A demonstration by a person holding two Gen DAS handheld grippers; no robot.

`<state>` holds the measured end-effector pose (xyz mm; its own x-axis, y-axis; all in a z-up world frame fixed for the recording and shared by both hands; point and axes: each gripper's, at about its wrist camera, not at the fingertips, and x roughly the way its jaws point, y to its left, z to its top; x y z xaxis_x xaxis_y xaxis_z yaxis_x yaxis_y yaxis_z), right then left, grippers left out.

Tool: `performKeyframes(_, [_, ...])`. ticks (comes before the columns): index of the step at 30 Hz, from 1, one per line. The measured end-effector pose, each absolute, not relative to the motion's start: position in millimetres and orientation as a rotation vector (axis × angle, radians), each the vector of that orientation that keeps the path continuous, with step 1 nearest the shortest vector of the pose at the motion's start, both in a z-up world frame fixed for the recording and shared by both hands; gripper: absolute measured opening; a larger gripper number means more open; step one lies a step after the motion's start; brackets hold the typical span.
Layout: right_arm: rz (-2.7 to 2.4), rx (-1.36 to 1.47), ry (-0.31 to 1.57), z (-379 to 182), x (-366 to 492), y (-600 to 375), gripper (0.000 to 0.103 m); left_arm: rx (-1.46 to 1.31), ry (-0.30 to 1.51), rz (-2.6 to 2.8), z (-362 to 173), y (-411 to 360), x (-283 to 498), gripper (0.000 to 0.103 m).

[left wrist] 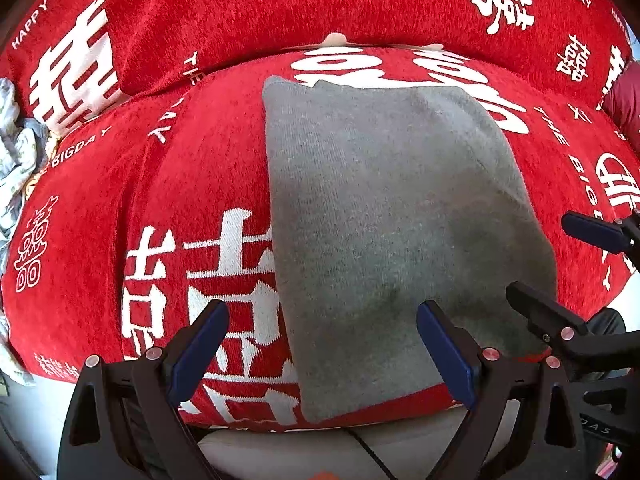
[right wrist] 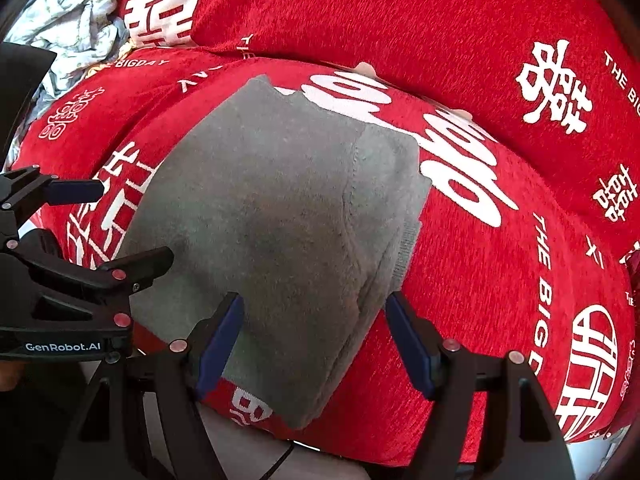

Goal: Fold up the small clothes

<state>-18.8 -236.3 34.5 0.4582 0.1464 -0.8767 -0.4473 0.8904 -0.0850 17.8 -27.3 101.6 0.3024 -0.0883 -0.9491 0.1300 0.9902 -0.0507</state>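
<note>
Red cover [left wrist: 200,152] with white characters and "THE BIGDAY" print is spread over a cushioned seat and its backrest. Grey knit garment [left wrist: 392,220] lies flat on the seat part, folded into a rough rectangle, its near edge close to the front edge of the cover. In the right wrist view the garment [right wrist: 272,216] shows a seam and stacked layer edges along its right side.

Left gripper [left wrist: 322,344]: jaws wide apart, nothing between the pads. It hangs over the garment's near-left corner; one finger is over bare cover, the other over grey fabric. Can't tell if the tips touch the cloth.

Right gripper [right wrist: 314,340]: jaws also spread, holding nothing, straddling the garment's near-right part with the folded edge between the fingers. Contact unclear.

Each gripper shows in the other's view: the right gripper [left wrist: 560,264] at the right edge of the left view, the left gripper [right wrist: 120,224] at the left of the right view.

Crumpled pale cloth [right wrist: 76,24] sits at the far left end of the seat, well apart from the garment.
</note>
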Motion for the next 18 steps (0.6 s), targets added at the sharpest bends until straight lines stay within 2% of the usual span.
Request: performKeyframes(18, [0.379,-0.328,1.044,31.9,-20.1,-233.8,0.076,0.038,1.276,-0.151,95.0,-26.0,16.6,0.095])
